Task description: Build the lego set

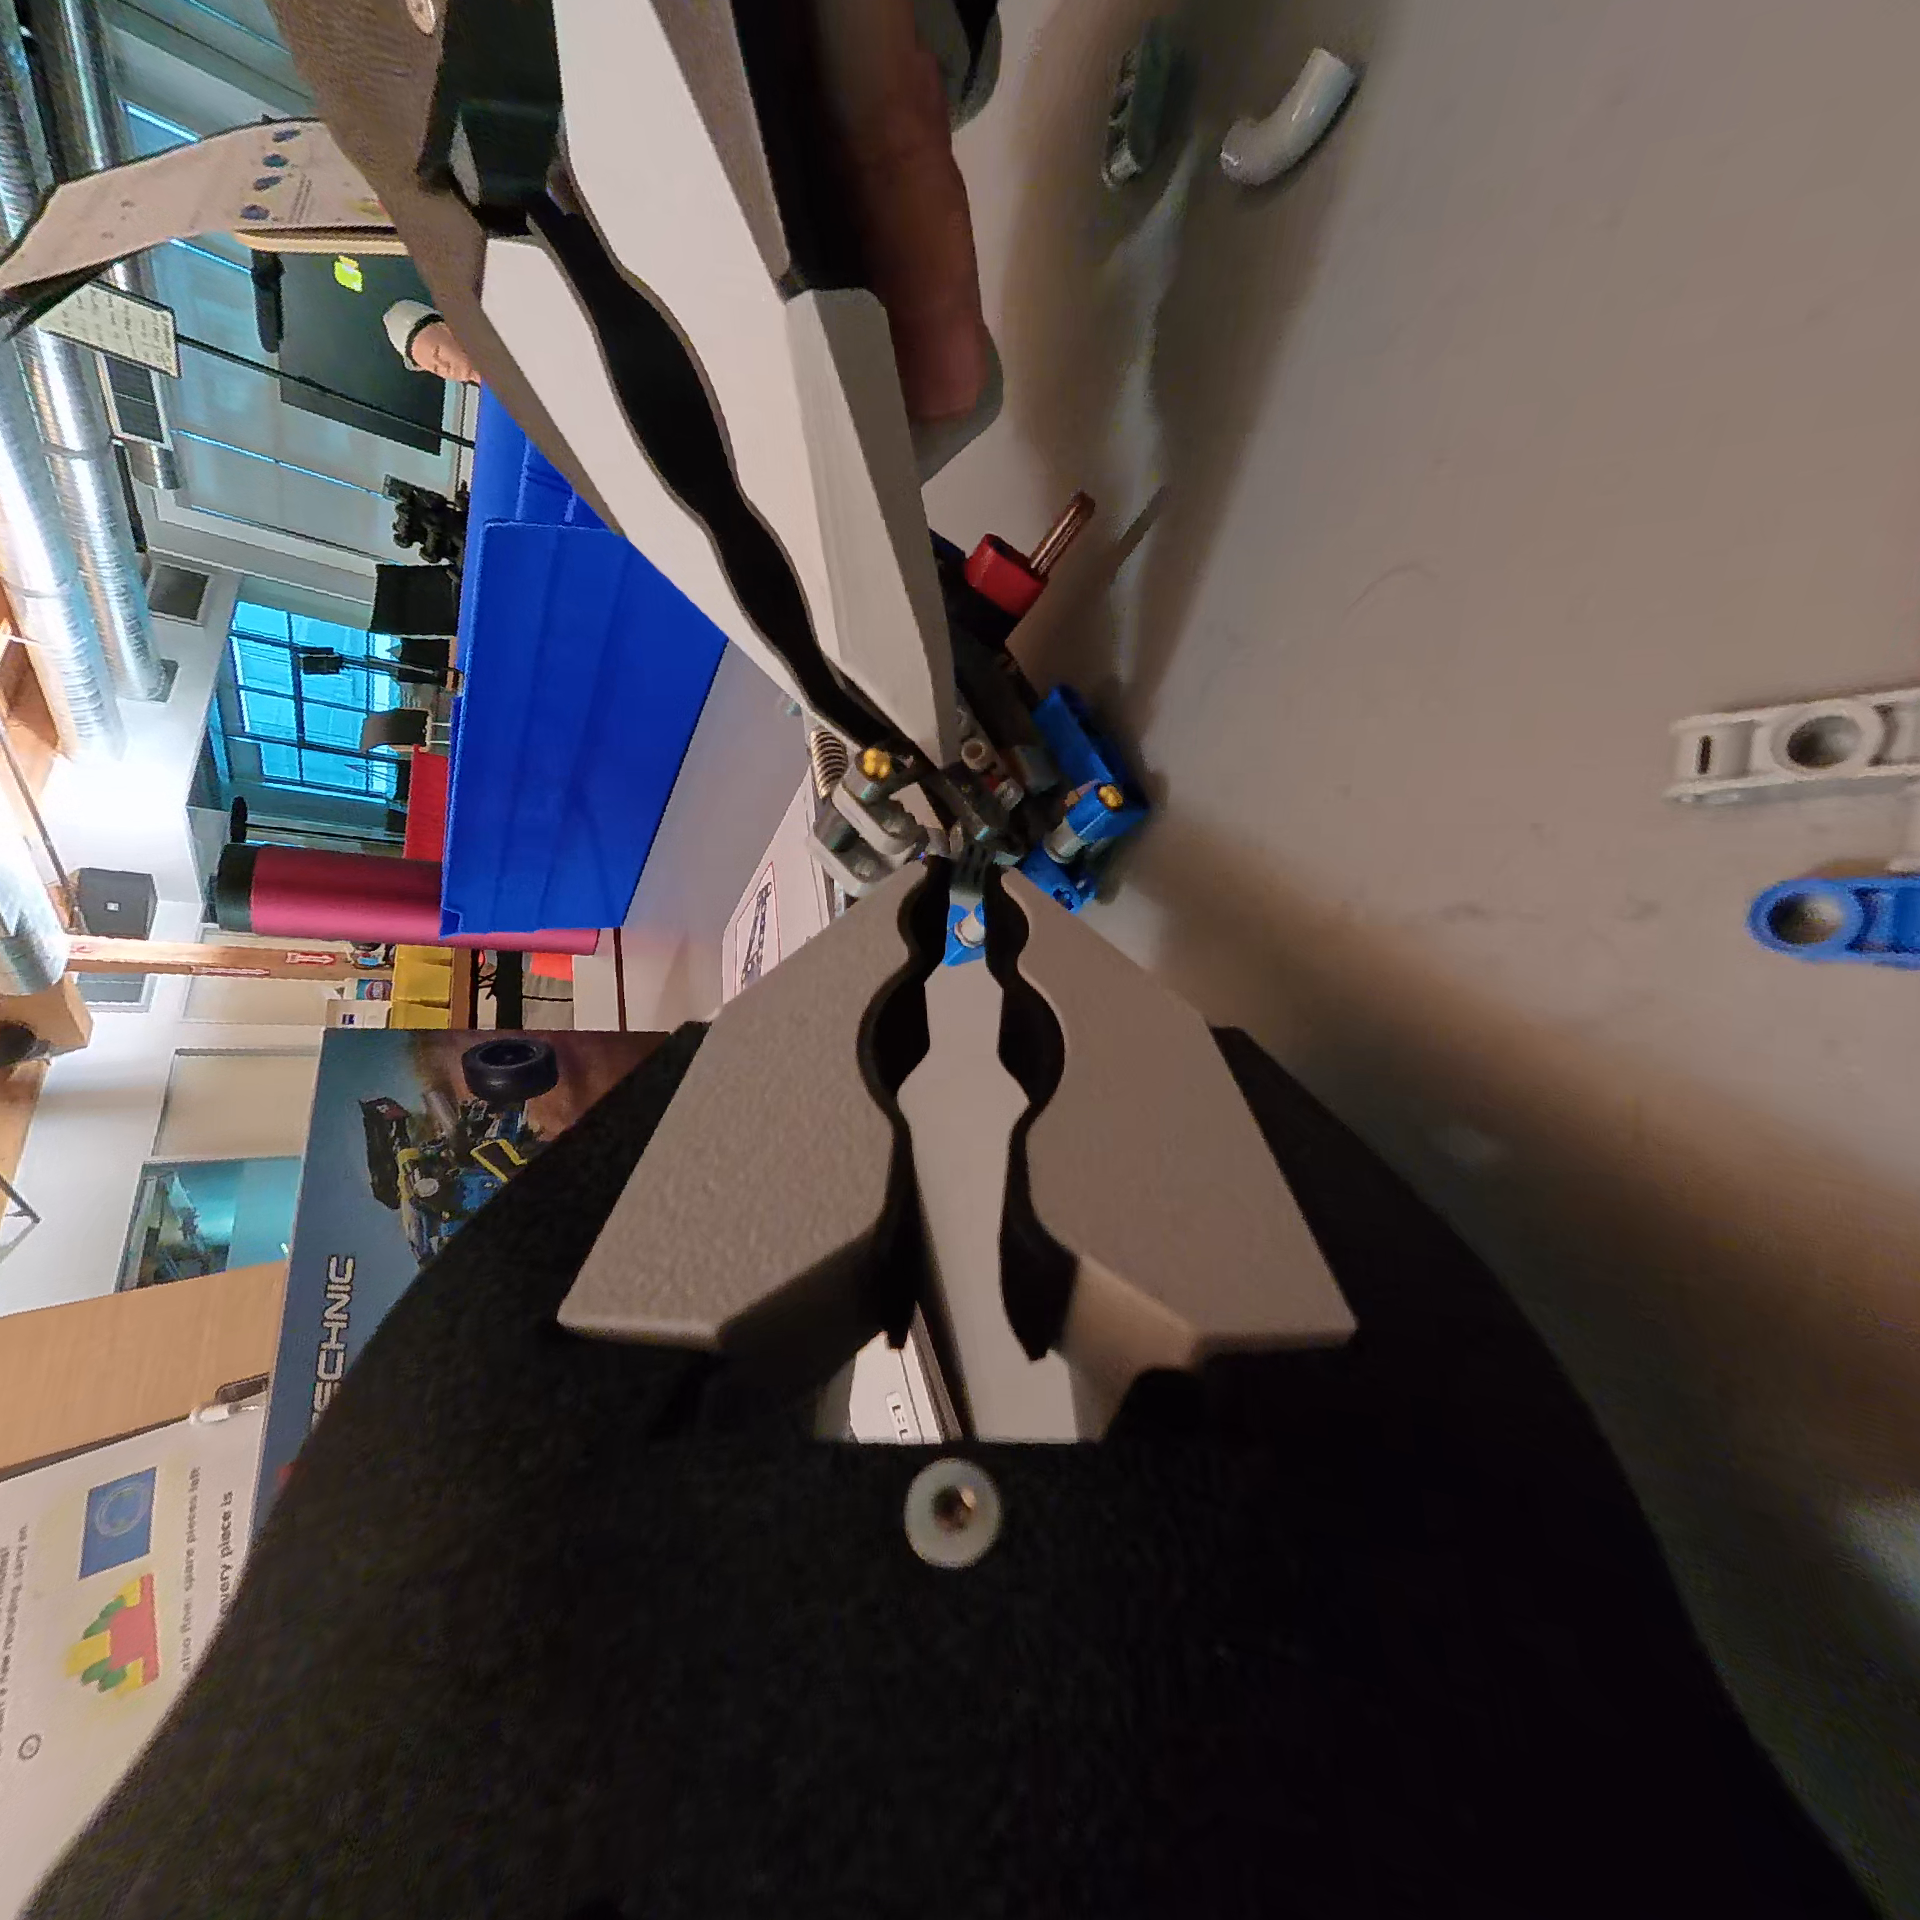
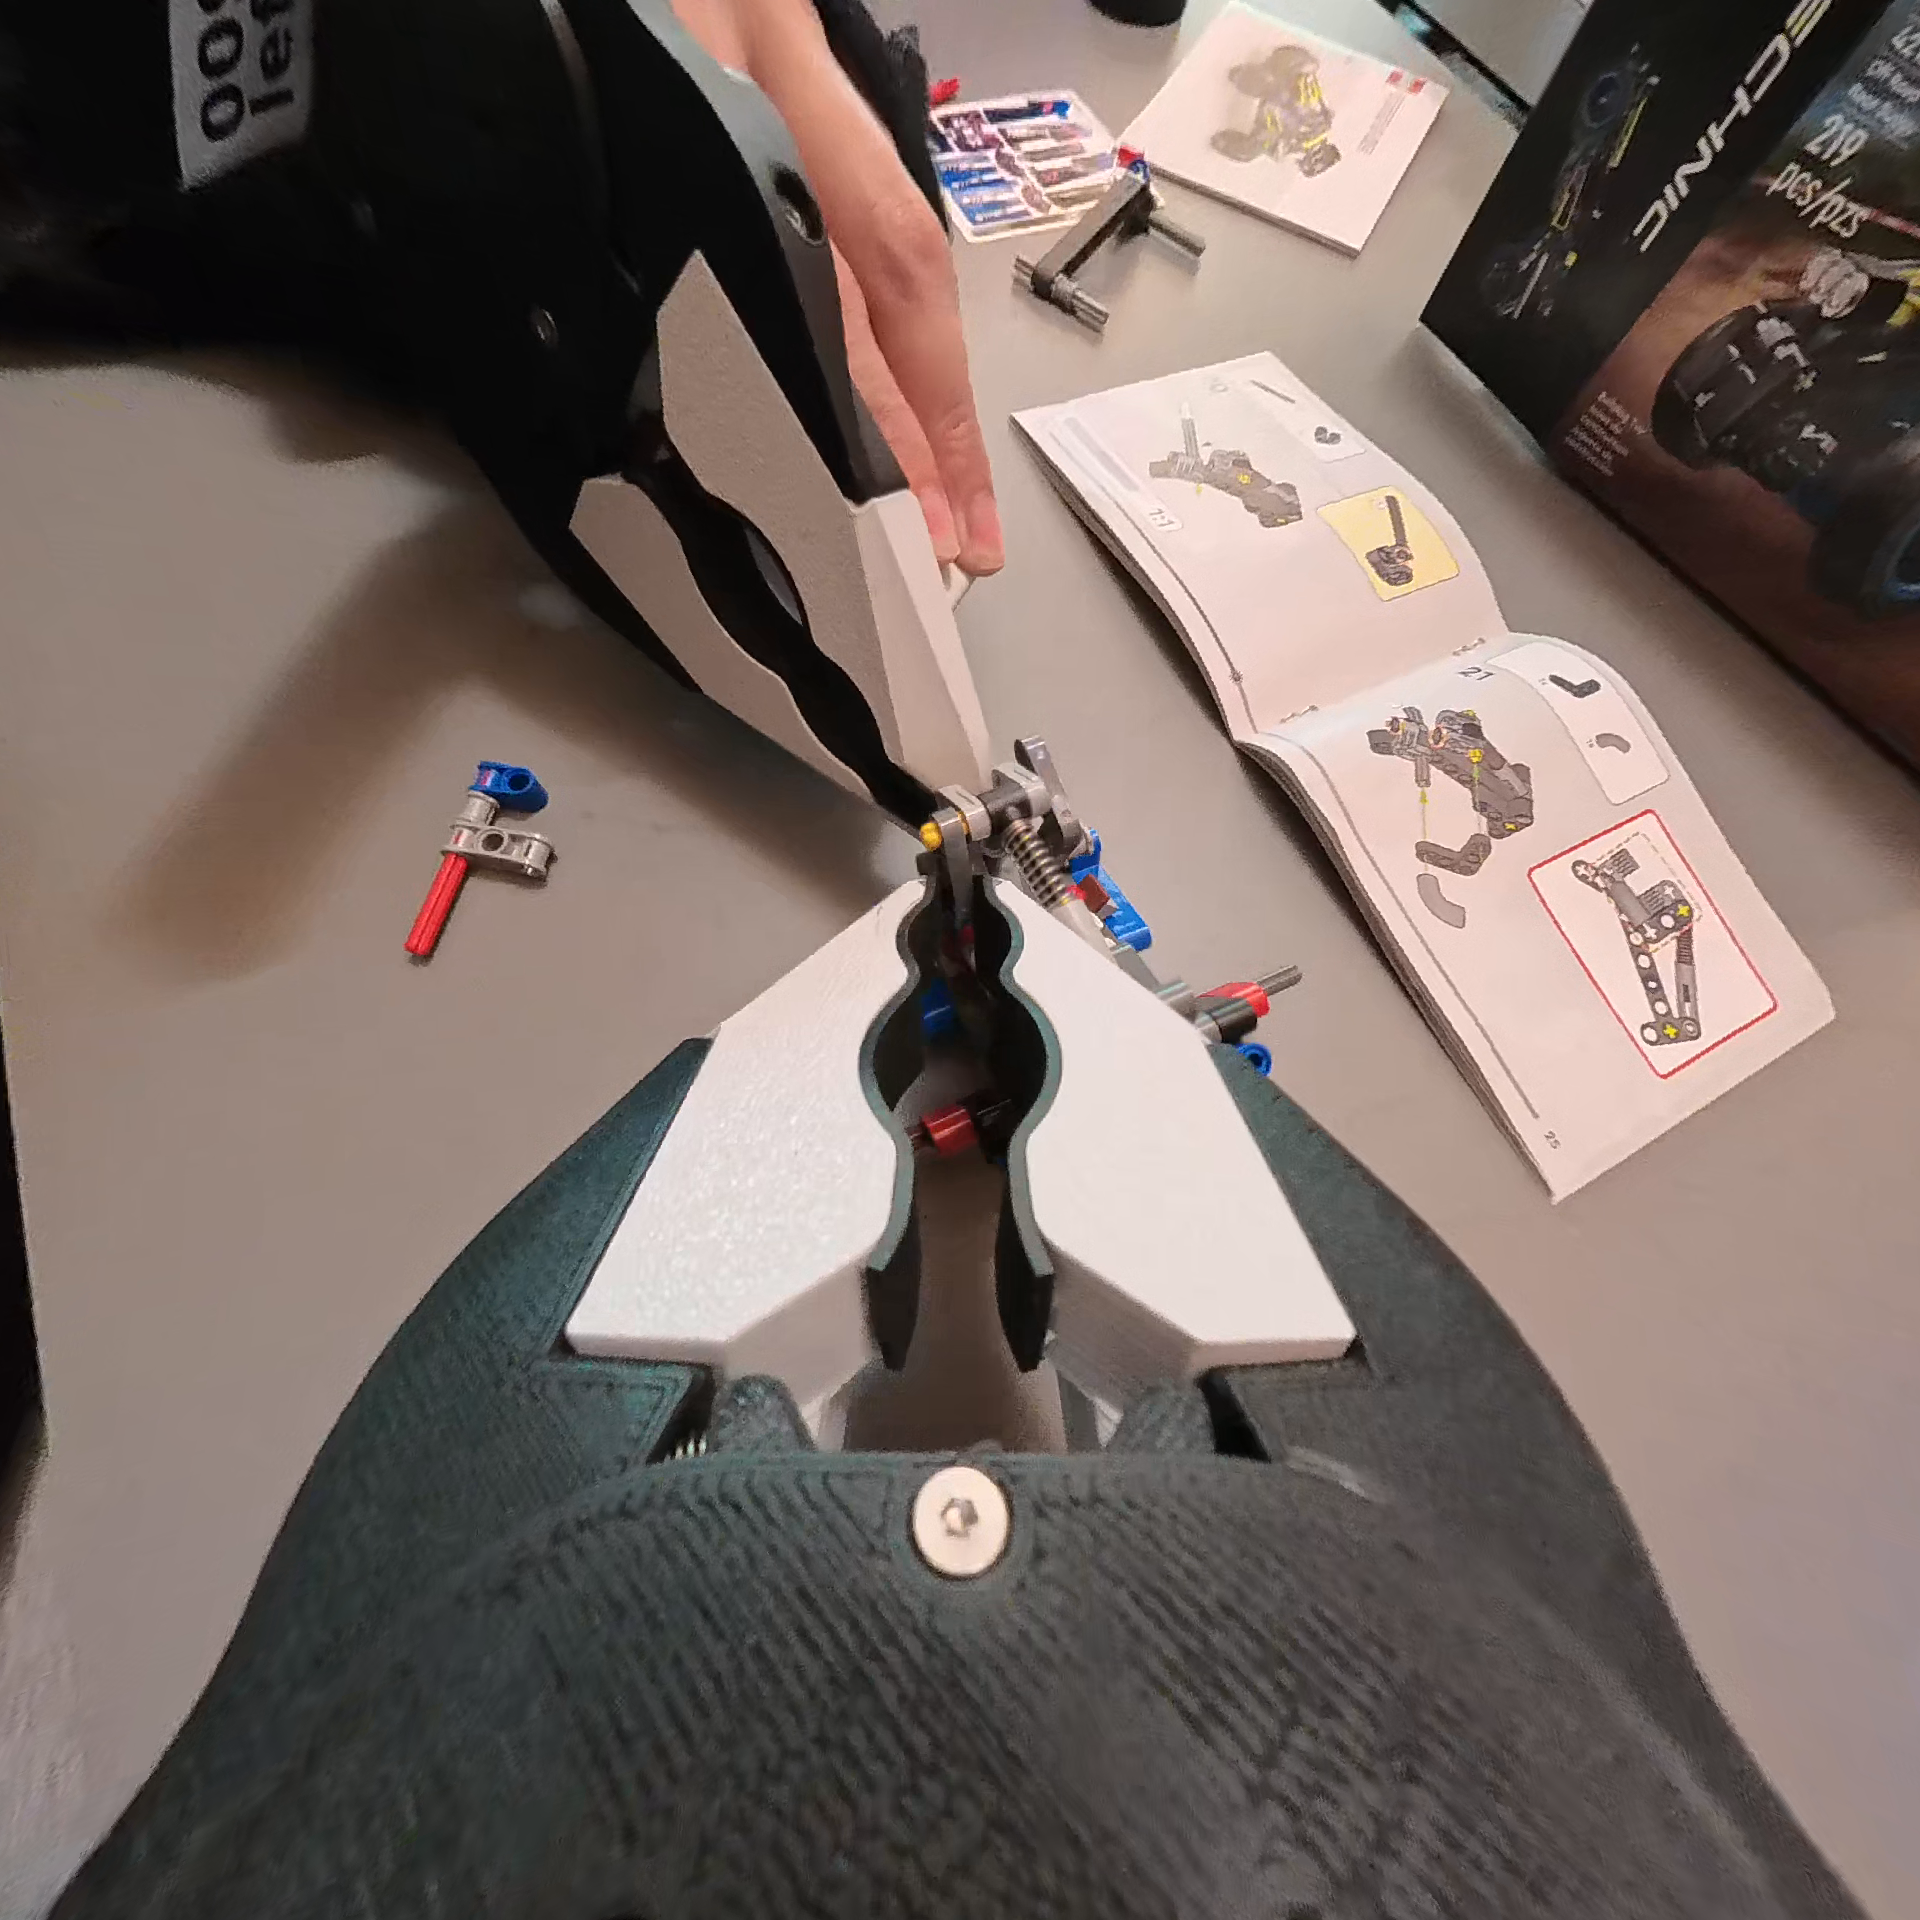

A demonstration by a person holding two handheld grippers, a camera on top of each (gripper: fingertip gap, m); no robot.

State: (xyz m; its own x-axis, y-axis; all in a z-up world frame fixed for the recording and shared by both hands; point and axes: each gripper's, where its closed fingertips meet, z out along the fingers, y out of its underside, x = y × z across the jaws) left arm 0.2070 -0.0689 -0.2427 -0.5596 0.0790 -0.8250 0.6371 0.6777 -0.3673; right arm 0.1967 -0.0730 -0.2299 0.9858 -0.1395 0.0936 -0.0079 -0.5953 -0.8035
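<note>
Both grippers, left [image 1: 961,868] and right [image 2: 958,883], were nearly closed, tips pinching the same small brick assembly [image 2: 1049,831] from opposite sides, just above the grey table [image 2: 260,1143]

matt grey table [image 2: 312,1091] — paper booklet [image 2: 1455,790]

Both grippers meet tip to tip over the table. The left gripper [image 1: 961,873] and the right gripper [image 2: 961,894] each have their jaws nearly closed, pinching the same small brick assembly [image 2: 1023,831]. A hand [image 2: 914,343] lies along the left one.
</note>
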